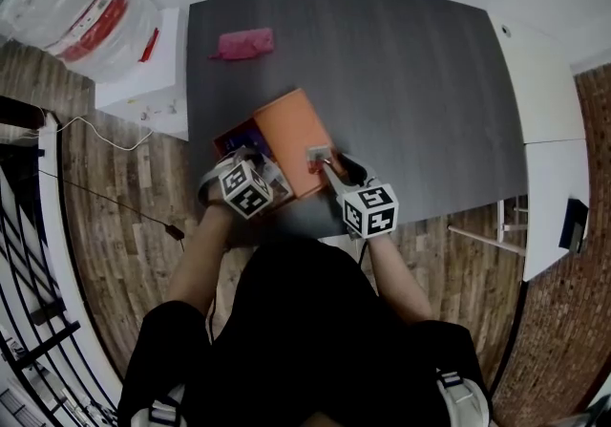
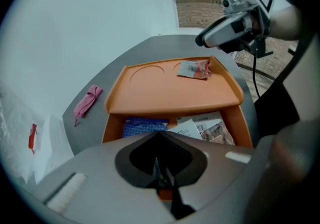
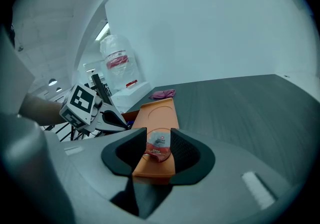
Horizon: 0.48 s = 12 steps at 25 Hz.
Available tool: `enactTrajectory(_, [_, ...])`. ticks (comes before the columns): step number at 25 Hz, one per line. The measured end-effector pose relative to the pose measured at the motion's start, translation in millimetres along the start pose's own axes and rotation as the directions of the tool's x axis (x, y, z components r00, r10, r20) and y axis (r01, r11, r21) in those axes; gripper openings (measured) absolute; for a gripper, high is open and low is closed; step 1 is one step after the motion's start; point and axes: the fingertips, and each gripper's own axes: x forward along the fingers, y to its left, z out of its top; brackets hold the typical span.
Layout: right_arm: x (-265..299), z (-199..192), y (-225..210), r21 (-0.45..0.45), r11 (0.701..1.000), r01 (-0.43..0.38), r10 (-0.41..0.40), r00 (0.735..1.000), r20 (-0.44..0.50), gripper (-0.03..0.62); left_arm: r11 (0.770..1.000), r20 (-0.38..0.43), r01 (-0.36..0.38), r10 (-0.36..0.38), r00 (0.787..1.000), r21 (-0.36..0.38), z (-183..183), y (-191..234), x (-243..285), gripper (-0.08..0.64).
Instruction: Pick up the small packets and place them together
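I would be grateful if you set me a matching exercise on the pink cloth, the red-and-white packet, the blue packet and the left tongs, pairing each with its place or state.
Things:
1. pink cloth
2. red-and-white packet
3. blue packet
4. left tongs

Place or state:
A. inside the tray, under its top
B. shut
C. on the bare table, apart from the tray
D. on top of the tray

Pairs: 1-C, 2-D, 3-A, 4-B.

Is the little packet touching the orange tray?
Touching. The left gripper view shows the packet lying right on the tray, near its far right corner, with no gap under it.
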Motion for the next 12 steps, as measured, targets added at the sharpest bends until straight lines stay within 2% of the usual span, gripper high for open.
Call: enactTrajectory(12, [9.4, 15.4, 14.5, -0.049, 0.998, -0.039, 0.041, 0.999, 0.022, 0.149, 0.994, 0.073, -0.099, 0.103, 0.992, -0.047, 11.1, 32.5, -34.9, 0.0])
